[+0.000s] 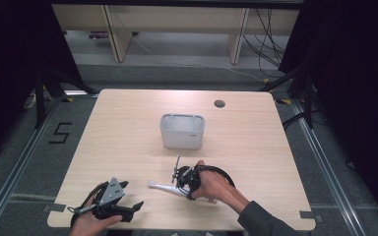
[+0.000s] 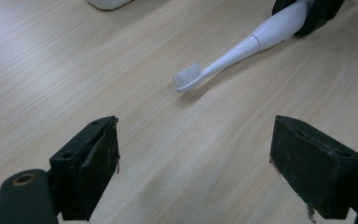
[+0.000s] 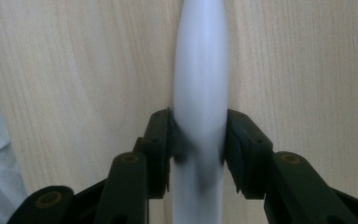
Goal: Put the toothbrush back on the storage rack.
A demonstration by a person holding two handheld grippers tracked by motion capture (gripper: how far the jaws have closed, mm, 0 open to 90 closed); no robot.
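A: Nearest us, the left claw (image 1: 137,205) sits spread and empty at the counter (image 1: 128,137) edge. We note the toothbrush (image 1: 163,188) lying flat just beyond, bristles toward that claw.

B: Agreed. The right claw (image 3: 199,140) is pinching its white handle, long axis running along the jaws. Farther back stands the grey bin (image 1: 182,131); we judge the right hand nearer it for any lift.
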